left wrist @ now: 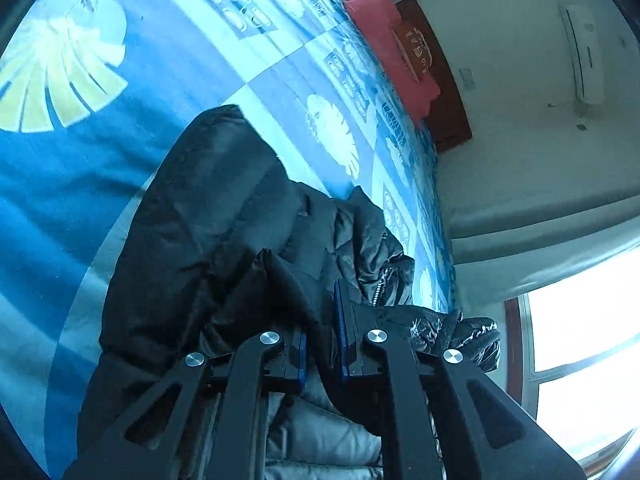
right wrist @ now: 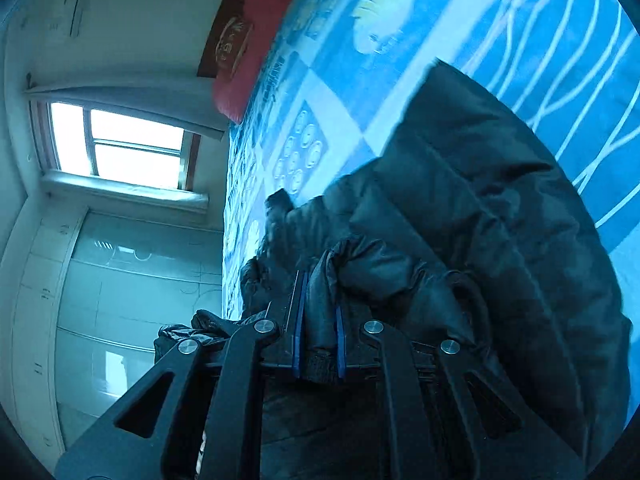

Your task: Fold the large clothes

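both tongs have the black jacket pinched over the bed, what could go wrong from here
1. Each pair of tongs, left and right, pinches only a thick bunch of the jacket; the slick fabric may slip out.
2. The loose zipper edge may tuck inside the fold.
3. The puffy jacket may spring back open on the bedsheet.

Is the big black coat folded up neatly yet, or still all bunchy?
Still bunchy. The black coat lies in a rumpled heap on the blue bedsheet, its cloth pinched in both hand-held grippers.
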`<state>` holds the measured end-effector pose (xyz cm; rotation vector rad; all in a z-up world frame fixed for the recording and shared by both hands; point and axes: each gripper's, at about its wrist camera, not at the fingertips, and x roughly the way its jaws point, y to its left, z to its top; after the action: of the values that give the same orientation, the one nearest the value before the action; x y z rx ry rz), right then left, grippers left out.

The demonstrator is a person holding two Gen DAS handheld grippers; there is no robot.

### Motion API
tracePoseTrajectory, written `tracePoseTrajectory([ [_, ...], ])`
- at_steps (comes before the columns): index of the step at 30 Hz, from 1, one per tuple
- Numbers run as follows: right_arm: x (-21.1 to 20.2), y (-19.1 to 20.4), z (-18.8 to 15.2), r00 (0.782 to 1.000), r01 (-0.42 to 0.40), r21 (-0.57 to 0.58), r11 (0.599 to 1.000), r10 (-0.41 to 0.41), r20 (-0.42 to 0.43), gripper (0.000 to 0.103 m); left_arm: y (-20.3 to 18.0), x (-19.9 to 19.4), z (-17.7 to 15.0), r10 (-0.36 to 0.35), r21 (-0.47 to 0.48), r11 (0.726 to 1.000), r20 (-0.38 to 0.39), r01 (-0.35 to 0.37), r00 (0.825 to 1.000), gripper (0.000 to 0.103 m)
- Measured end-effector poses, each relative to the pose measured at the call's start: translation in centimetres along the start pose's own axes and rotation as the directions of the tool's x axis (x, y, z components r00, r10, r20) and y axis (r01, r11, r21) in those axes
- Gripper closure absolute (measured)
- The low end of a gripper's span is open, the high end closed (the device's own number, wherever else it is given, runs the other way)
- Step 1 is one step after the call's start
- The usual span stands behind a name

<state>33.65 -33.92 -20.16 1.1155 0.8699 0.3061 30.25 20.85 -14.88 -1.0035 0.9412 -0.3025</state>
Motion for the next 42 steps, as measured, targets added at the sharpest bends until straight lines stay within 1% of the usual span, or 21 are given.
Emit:
tracePoseTrajectory([
  [3,-0.1,0.2,-0.2,1.000,0.008,-0.009,1.000,-0.008,0.002,0.091,-0.1,0.1,0.1,-0.007,0.008,1.000,-0.008,0.007,1.000,0.089],
  [5,-0.4,0.4,-0.2,1.000,-0.007,-0.004,1.000,0.007,0.003,0.087,-0.4,-0.4,0.2,-0.023,0.008,1.000,-0.009,0.023,1.000,0.088],
  [7,-0.8,0.7,-0.2,1.000,-0.016,-0.001,1.000,0.016,0.013,0.083,-0.7,-1.1,0.3,-0.047,-0.003,0.999,-0.005,0.047,0.999,0.083],
  [8,-1.0,0.8,-0.2,1.000,-0.019,0.001,1.000,0.019,0.019,0.081,-1.0,-1.2,0.5,-0.056,-0.013,0.998,0.000,0.056,0.998,0.076],
  [9,-1.4,0.9,-0.2,0.999,-0.026,0.003,1.000,0.026,0.024,0.074,-1.2,-1.6,0.5,-0.069,-0.025,0.997,0.005,0.069,0.998,0.069],
  [10,-1.9,1.0,-0.3,0.999,-0.040,0.004,0.999,0.040,0.032,0.063,-1.4,-2.0,0.6,-0.083,-0.036,0.996,0.012,0.084,0.996,0.065],
  [12,-2.7,1.3,-0.4,0.998,-0.054,-0.004,0.999,0.054,0.041,0.053,-1.9,-3.0,0.8,-0.118,-0.056,0.991,0.030,0.120,0.993,0.054],
  [15,-3.8,2.4,-0.8,0.998,-0.058,-0.062,0.996,0.060,0.028,0.052,-2.7,-4.4,0.8,-0.155,-0.054,0.986,0.048,0.158,0.987,0.046],
  [18,-4.3,3.4,-0.7,0.999,-0.001,-0.143,0.990,0.006,0.034,0.052,-3.2,-5.6,0.7,-0.132,0.004,0.991,0.074,0.132,0.988,0.044],
  [21,-3.8,3.7,0.0,0.998,0.050,-0.182,0.982,-0.043,0.040,0.052,-2.7,-5.7,1.0,-0.126,0.008,0.992,0.079,0.125,0.989,0.044],
  [26,-2.2,4.2,2.0,0.993,0.115,-0.229,0.966,-0.108,0.043,0.052,-1.2,-3.6,2.3,-0.016,0.013,1.000,0.081,0.015,0.997,0.044],
  [28,-1.1,4.3,2.7,0.988,0.152,-0.262,0.953,-0.149,0.031,0.045,-0.7,-2.7,2.8,-0.003,0.019,1.000,0.069,0.002,0.998,0.042],
  [29,-0.6,4.5,3.0,0.985,0.174,-0.278,0.945,-0.173,0.031,0.043,-0.8,-2.0,3.0,-0.002,0.038,0.999,0.052,0.000,0.999,0.036],
  [30,0.1,4.6,3.2,0.979,0.201,-0.303,0.932,-0.202,0.028,0.042,-1.0,-1.5,3.1,0.001,0.063,0.998,0.042,-0.004,0.999,0.034],
  [33,1.2,4.5,3.3,0.970,0.230,-0.343,0.911,-0.241,0.012,0.042,-2.5,-0.5,3.3,0.051,0.170,0.984,0.046,-0.058,0.998,0.034],
  [35,1.8,4.9,3.3,0.968,0.238,-0.364,0.900,-0.252,0.010,0.045,-3.0,-0.2,3.4,0.068,0.212,0.974,0.052,-0.077,0.996,0.034],
  [37,2.7,5.2,2.9,0.956,0.265,-0.405,0.875,-0.293,-0.007,0.075,-3.4,0.2,3.4,0.089,0.243,0.965,0.056,-0.100,0.994,0.041],
  [39,3.5,5.4,2.6,0.940,0.304,-0.452,0.838,-0.342,-0.003,0.080,-3.6,0.9,3.2,0.137,0.280,0.949,0.047,-0.144,0.989,0.054],
  [40,3.5,5.5,2.4,0.936,0.311,-0.469,0.827,-0.351,0.002,0.080,-3.9,1.2,3.1,0.166,0.308,0.936,0.045,-0.172,0.985,0.055],
  [41,3.4,5.8,2.3,0.933,0.320,-0.496,0.807,-0.361,0.015,0.080,-4.0,1.3,2.9,0.171,0.323,0.930,0.046,-0.177,0.984,0.055],
  [42,3.3,5.9,2.3,0.933,0.321,-0.503,0.802,-0.359,0.023,0.080,-4.1,1.4,2.9,0.176,0.336,0.924,0.048,-0.181,0.983,0.055],
])
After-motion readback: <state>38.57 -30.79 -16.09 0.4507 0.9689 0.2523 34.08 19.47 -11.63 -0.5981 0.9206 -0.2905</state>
